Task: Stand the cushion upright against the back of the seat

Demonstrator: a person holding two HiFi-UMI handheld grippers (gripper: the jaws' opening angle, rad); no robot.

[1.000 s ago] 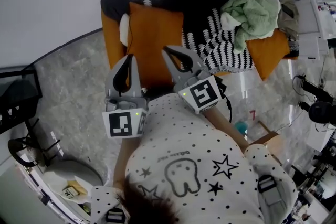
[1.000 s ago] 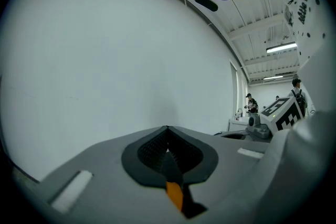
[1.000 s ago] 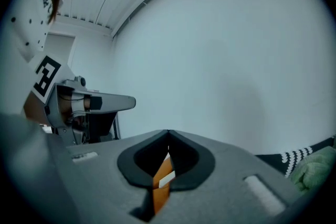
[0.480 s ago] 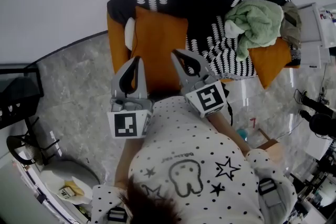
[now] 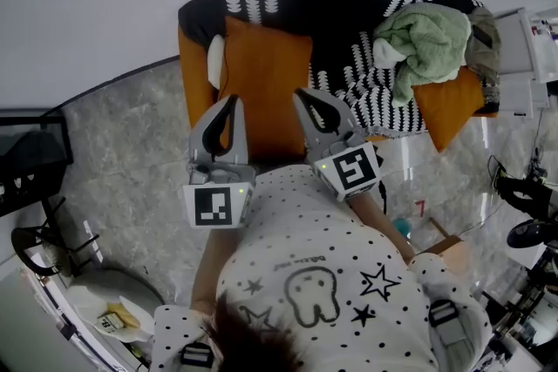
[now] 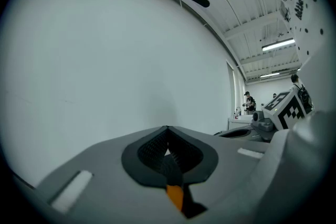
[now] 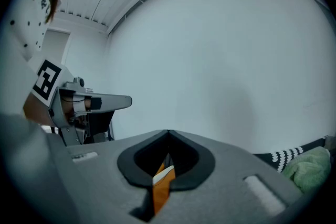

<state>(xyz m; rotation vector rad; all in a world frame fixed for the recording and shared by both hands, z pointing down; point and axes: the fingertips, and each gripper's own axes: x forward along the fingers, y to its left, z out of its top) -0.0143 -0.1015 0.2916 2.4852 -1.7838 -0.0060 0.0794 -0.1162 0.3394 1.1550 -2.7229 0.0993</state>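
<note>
Hovering with left claw (image 5: 232,98) and right claw (image 5: 302,92) both pinched shut over the lower half of the orange cushion (image 5: 266,70), leaning upright against the seat back (image 5: 331,0) at upper centre; probably calling for light, even nudging low down, not tugging.

Head view above seat (image 5: 336,13), 2 gripper views facing wall (image 6: 105,60)

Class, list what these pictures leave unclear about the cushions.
Head view: left gripper and right gripper cover the orange cushion's lower corners.
Head view: green blanket hides most of the second cushion.
Gripper views: only an orange sliver shows through the shut jaws.
</note>
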